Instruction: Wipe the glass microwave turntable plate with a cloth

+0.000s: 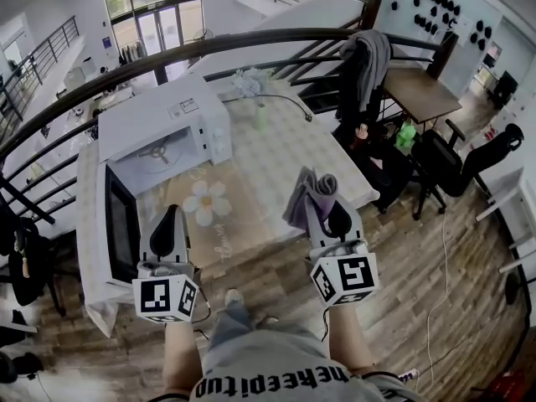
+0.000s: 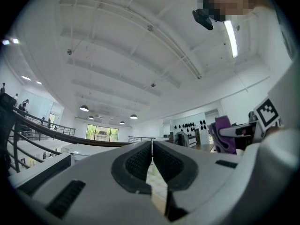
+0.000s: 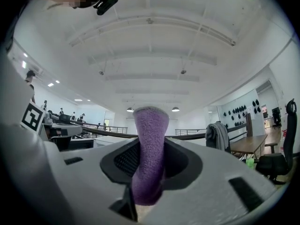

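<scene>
**Cloth's in the right gripper, both grippers held up in front of the table**

Closest to the head camera are the person's forearms, each with a marker cube on top of the gripper it carries, left cube (image 1: 165, 298) and right cube (image 1: 345, 279). Both grippers are up in the air just short of the table edge, touching nothing on it.

The left gripper (image 1: 170, 227) has its jaws pressed together with nothing between them. Its own view (image 2: 151, 159) shows the ribbed pads meeting, with only a thin sliver of gap lower down.

The right gripper (image 1: 323, 210) is clamped on the purple cloth (image 1: 308, 193). In the right gripper view (image 3: 149, 170) the cloth (image 3: 149, 139) stands up between the pads as a folded strip, with its rounded end poking out above the jaws.

Past the grippers is the table (image 1: 289, 153), under a pale patterned cover. A tan mat with a white flower (image 1: 209, 201) lies near the front edge.

The white microwave (image 1: 167, 111) sits on the left part of the table, its door (image 1: 123, 229) swung wide open to the left. On the cavity floor there's a round turntable shape (image 1: 157, 152). That looks like where the glass plate is, but it's clear and small here, so I can't tell the plate from the ring under it.

Behind the table a dark curved railing (image 1: 209, 44) runs across, with a grey jacket (image 1: 366, 61) hung on it at the right.
</scene>
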The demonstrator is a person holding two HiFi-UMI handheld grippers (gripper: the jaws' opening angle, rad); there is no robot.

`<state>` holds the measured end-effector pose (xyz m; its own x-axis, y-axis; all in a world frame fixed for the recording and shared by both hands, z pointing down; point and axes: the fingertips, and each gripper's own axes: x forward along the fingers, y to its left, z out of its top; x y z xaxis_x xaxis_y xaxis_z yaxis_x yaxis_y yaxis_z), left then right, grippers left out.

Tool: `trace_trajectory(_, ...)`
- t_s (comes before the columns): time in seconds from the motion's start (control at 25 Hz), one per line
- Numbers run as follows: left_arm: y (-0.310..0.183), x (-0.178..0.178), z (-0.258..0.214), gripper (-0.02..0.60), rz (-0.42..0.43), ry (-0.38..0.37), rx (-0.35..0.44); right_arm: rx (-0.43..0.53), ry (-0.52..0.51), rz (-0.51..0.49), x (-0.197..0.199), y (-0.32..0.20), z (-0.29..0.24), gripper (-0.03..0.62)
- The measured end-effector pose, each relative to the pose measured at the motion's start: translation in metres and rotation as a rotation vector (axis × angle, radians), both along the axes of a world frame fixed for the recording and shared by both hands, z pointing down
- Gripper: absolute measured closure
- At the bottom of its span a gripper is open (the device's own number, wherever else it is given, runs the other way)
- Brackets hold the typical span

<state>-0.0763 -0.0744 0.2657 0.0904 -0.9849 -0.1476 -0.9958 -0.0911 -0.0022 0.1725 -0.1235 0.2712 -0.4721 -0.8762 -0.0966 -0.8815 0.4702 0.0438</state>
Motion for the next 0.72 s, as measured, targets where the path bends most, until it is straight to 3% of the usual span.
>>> trace_trajectory(0.72,0.0095,0.0058,0.0021,0.571,-0.011,-0.007,0.007,0.025,-0.007,-0.017,0.0025,0.0096,-0.0052,0.48)
